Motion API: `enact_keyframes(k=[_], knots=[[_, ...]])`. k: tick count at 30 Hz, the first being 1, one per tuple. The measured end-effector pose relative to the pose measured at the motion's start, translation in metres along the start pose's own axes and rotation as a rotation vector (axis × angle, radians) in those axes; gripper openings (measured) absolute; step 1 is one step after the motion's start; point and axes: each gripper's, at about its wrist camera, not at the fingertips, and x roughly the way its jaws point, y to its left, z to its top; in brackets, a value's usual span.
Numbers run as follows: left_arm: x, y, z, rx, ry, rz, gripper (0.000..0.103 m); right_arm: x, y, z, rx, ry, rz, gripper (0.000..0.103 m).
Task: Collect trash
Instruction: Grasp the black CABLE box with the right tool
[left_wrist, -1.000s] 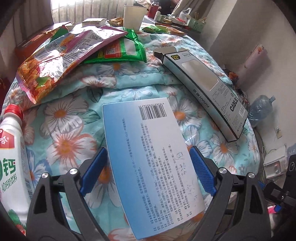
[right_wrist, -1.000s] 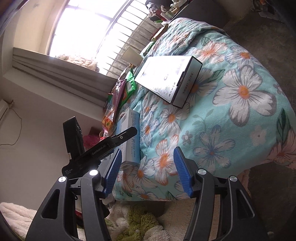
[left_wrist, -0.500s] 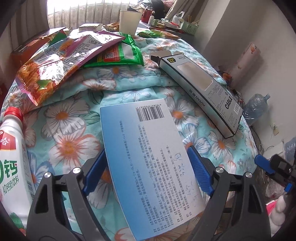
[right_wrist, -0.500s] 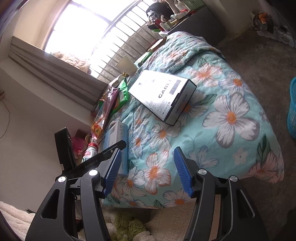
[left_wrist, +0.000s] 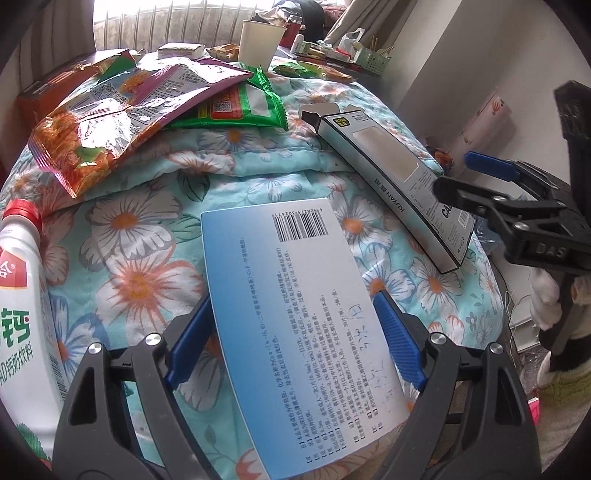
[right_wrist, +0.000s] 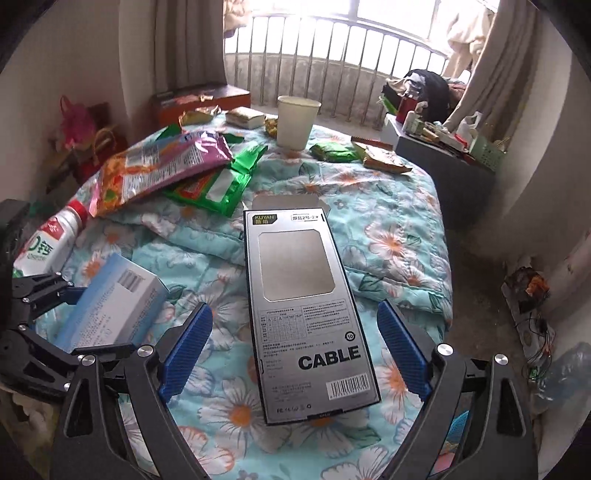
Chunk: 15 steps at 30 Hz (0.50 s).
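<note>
Right wrist: cable box (right_wrist: 306, 314) lies between spread right hand-held gripper (right_wrist: 293, 352) fingers.

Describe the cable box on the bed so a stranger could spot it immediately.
Start at the floral quilt covering the bed, with snack wrappers and a paper cup toward the window. Nearer, between the open fingers of the right gripper, lies the cable box. It is long, grey and black-edged with a window, printed CABLE, unlike the pale blue box beside it.
</note>
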Motion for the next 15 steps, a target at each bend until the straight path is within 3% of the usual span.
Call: enact_keyframes(k=[6,11,15], knots=[[-0.003,0.004,-0.002,-0.004,-0.009,-0.021,0.081,0.044,-0.011,0.009,0.041,0.112,0.050,0.088],[-0.003,0.006,-0.002,-0.004,-0.016,-0.035,0.081,0.061,-0.025,0.006,0.163,0.146,0.127,0.088],[-0.004,0.007,-0.002,-0.005,-0.021,-0.041,0.081,0.059,-0.027,0.005,0.200,0.144,0.120,0.087]])
